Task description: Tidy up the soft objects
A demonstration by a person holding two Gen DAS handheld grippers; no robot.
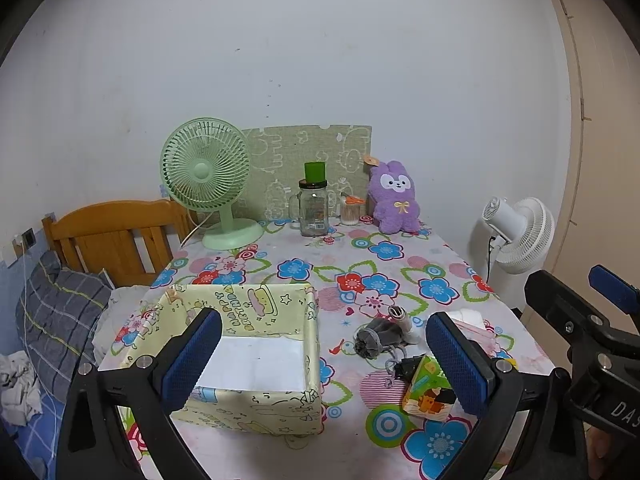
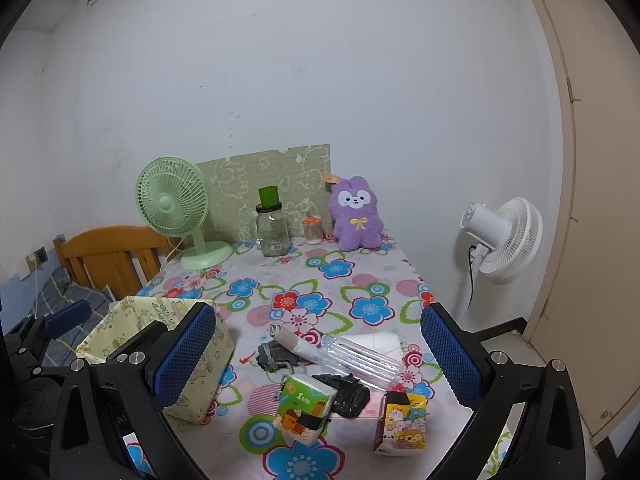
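Observation:
A yellow patterned box (image 1: pixel 256 360) (image 2: pixel 132 320) stands open and empty at the table's near left. Right of it lie a grey sock bundle (image 1: pixel 378 338) (image 2: pixel 276 356), a rolled white cloth (image 2: pixel 292 340), a black crumpled item (image 2: pixel 346 394), two tissue packs (image 2: pixel 304 404) (image 2: pixel 402 424), a clear plastic packet (image 2: pixel 360 360) and a white folded tissue (image 2: pixel 380 340). A purple plush rabbit (image 1: pixel 394 198) (image 2: pixel 358 214) sits at the back. My left gripper (image 1: pixel 324 360) hovers open above the box and the tissue pack (image 1: pixel 430 392). My right gripper (image 2: pixel 320 360) hangs open over the pile.
At the back stand a green desk fan (image 1: pixel 210 180), a glass jar with a green cup (image 1: pixel 314 208), a toothpick holder (image 1: pixel 351 210) and a green board (image 1: pixel 308 160). A white floor fan (image 1: pixel 516 236) is right of the table, a wooden bed headboard (image 1: pixel 112 236) left.

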